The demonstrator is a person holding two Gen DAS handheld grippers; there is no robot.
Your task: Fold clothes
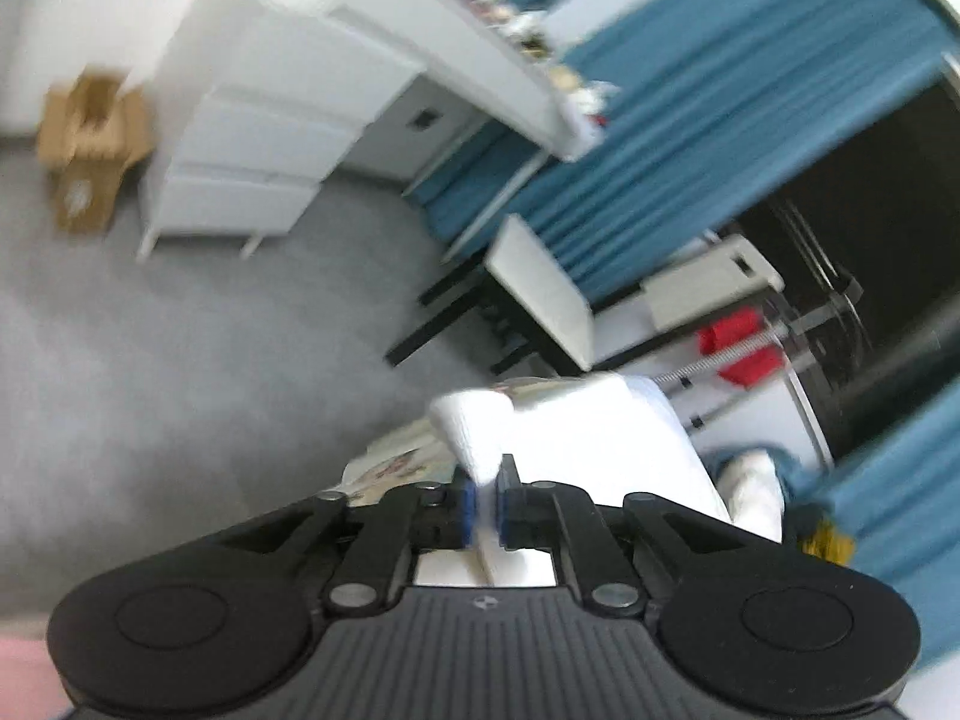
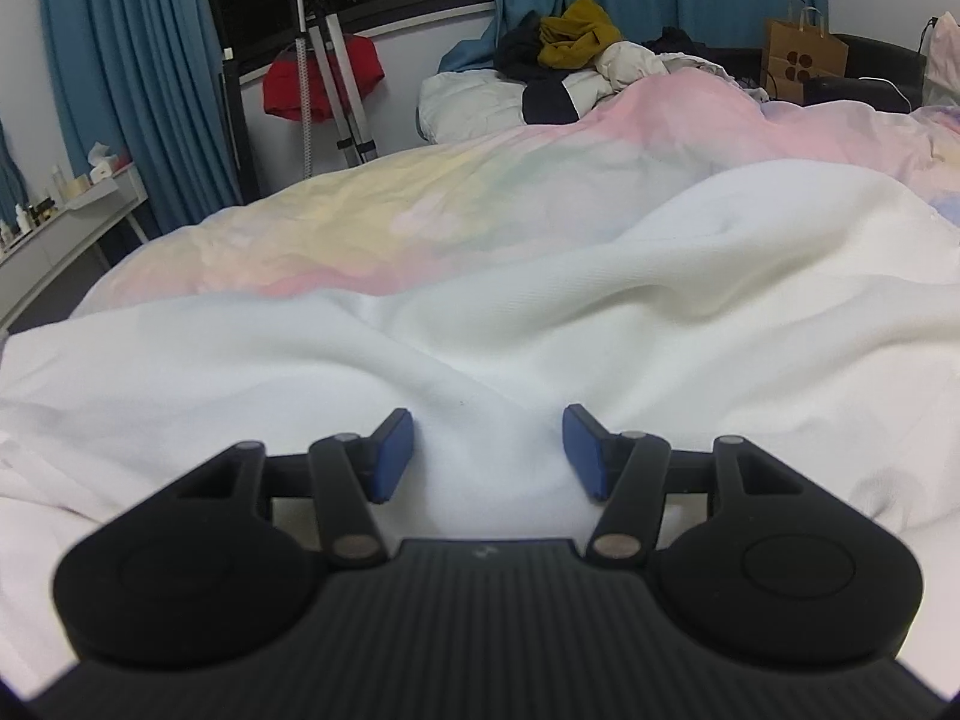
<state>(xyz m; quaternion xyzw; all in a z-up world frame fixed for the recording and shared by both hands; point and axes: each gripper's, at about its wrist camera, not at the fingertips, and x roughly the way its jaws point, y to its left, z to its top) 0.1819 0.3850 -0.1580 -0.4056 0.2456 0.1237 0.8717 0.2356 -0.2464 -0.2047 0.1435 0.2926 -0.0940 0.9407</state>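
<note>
— What did the left wrist view show?

— The left gripper [image 1: 487, 507] had its jaws pressed together on a fold of the white garment [image 1: 576, 438], the cloth pinched between the blue pads [image 1: 465, 507]. The garment hung lifted off the bed, spreading away from the jaws. The view was tilted and blurred. Beyond it lay grey floor [image 1: 180, 330], a white drawer unit [image 1: 240, 150] under a white worktop [image 1: 480, 60] cluttered with small items I could not make out, a cardboard box [image 1: 90, 132] beside the drawers, and blue curtains [image 1: 720, 90] along a dark window.

— And the right wrist view?

— The right gripper [image 2: 489, 450] had its jaws spread wide, with the white garment [image 2: 480, 330] lying rumpled between and under the blue pads [image 2: 393, 453]. Whether the pads touched the cloth I could not tell. The garment lay on the bed, over a pastel duvet [image 2: 390, 210] in pink and yellow.

— Anything farther back?

— A heap of clothes [image 2: 576, 54], mustard, dark and white, sat at the far end of the bed. A brown paper bag [image 2: 804, 54] stood to its right, and something red [image 2: 324, 78] hung behind a metal stand [image 2: 336, 60] by the window, with blue curtains [image 2: 120, 72] on either side.
</note>
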